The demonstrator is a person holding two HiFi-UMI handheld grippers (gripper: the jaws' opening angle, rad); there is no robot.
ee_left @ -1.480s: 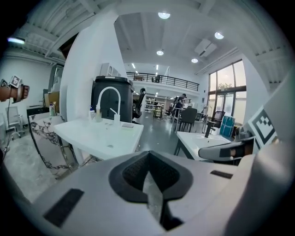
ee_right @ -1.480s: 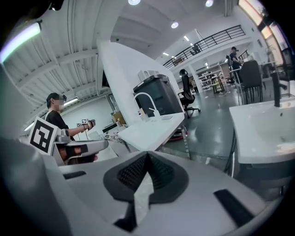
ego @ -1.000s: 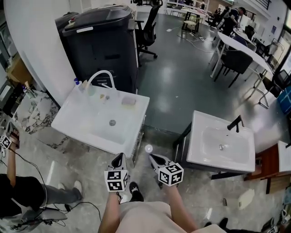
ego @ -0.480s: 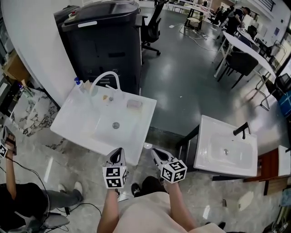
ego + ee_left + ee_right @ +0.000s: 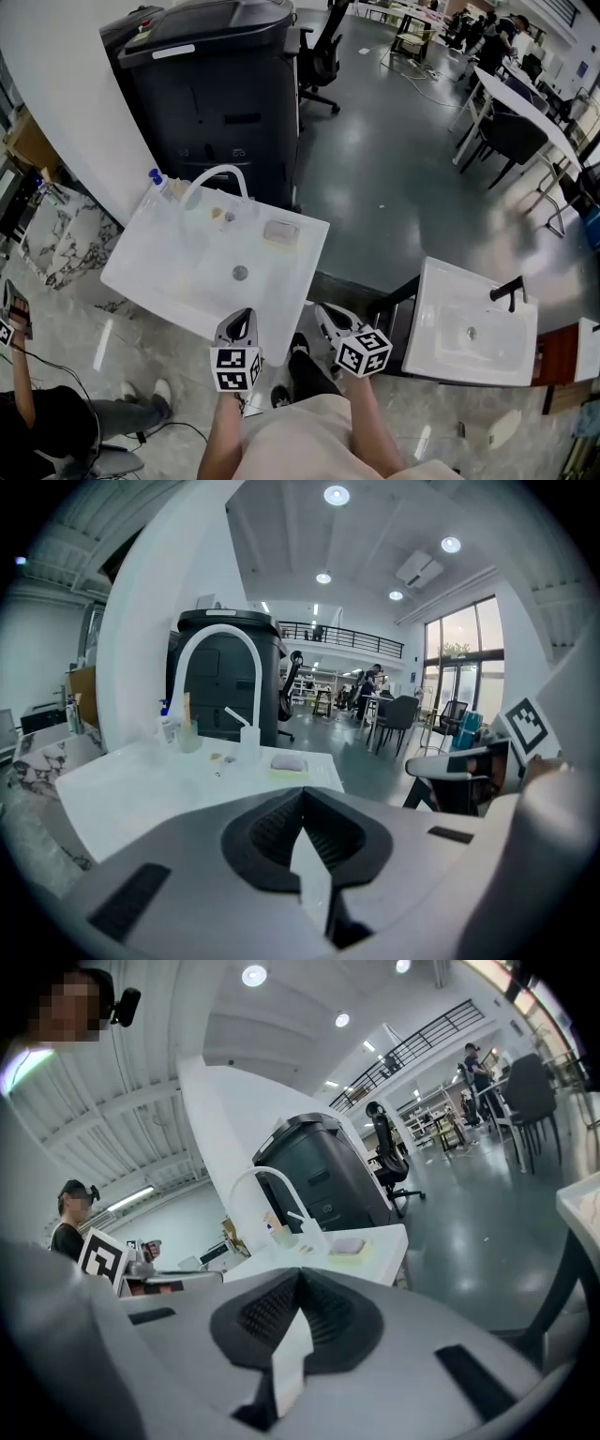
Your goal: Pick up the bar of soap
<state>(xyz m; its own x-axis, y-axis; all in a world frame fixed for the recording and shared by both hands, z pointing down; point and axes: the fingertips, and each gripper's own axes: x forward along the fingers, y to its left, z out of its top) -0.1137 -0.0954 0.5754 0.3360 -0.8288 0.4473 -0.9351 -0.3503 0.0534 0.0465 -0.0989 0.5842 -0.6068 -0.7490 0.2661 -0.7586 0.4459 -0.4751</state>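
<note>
The pale bar of soap [image 5: 281, 232] lies on a yellowish dish at the back right corner of the white sink [image 5: 159, 272]. In the left gripper view the soap [image 5: 288, 761] lies ahead past the jaws; the right gripper view has the soap [image 5: 347, 1246] ahead too. In the head view my left gripper [image 5: 241, 324] hovers at the sink's near edge, shut and empty. Just off the sink's near right corner is my right gripper [image 5: 327, 316], also shut with nothing in it. Both point toward the sink. The jaws meet in the left gripper [image 5: 302, 797] and the right gripper [image 5: 298, 1279].
A white arched faucet [image 5: 212, 178], a blue-capped bottle [image 5: 157, 178] and small cups stand along the sink's back. A large black machine [image 5: 220, 84] rises behind it. A second sink [image 5: 441, 328] stands to the right. A person [image 5: 42, 417] sits at lower left.
Both grippers have come closer to the sink, from the floor in front of it to its near edge. The sink and soap now lie nearer in the head view.
</note>
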